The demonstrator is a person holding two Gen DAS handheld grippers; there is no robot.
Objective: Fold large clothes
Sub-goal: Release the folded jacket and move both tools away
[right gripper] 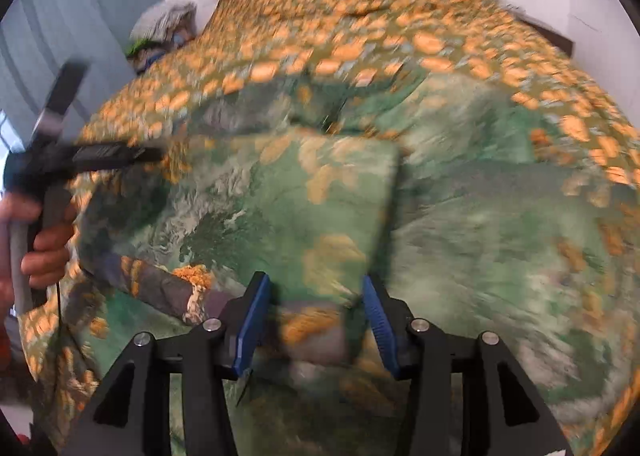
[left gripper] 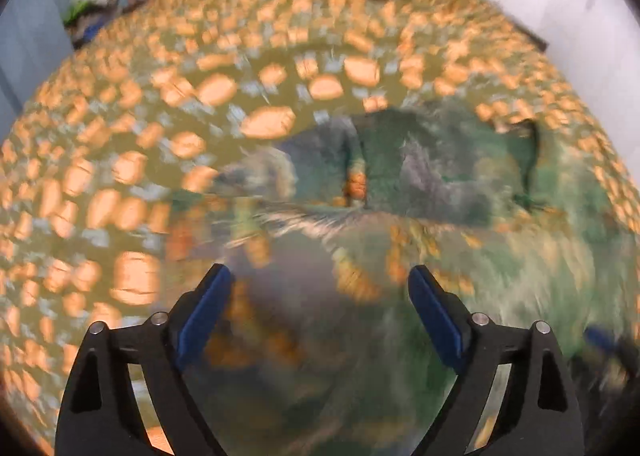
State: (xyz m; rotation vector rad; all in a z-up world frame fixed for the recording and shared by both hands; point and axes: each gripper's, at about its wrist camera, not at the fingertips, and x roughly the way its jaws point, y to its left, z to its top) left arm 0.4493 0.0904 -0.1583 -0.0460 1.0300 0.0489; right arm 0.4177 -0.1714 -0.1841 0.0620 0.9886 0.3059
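A bed fills both views, covered by an olive bedspread (right gripper: 420,43) dotted with orange patches, white wall behind it and a heap of other laundry (right gripper: 164,31) off at the far left corner. Everything is smeared with motion blur, so fine detail is out.

Spread across the bedspread lies the big one, a green printed garment (right gripper: 480,223) with grey, white and orange markings, too blurred to say what kind. One panel of it (right gripper: 312,199) sits doubled over on top, straight ahead of the right gripper (right gripper: 316,316), its right edge a clean line. So at least one fold looks to be in. The rest sprawls wide to the right, and a grey-and-orange strip trails out to the left, perhaps a sleeve, so there's plenty left to bring in.

The right gripper's jaws stand parted, cloth showing between them but not pinched. It grips nothing. The left gripper (left gripper: 320,308) also gapes wide and empty, with garment fabric under and ahead of it. In the right view it shows at far left, held in the person's left hand (right gripper: 44,248), at the garment's left edge.

My read: early to mid-way, both tools free for the next grab.
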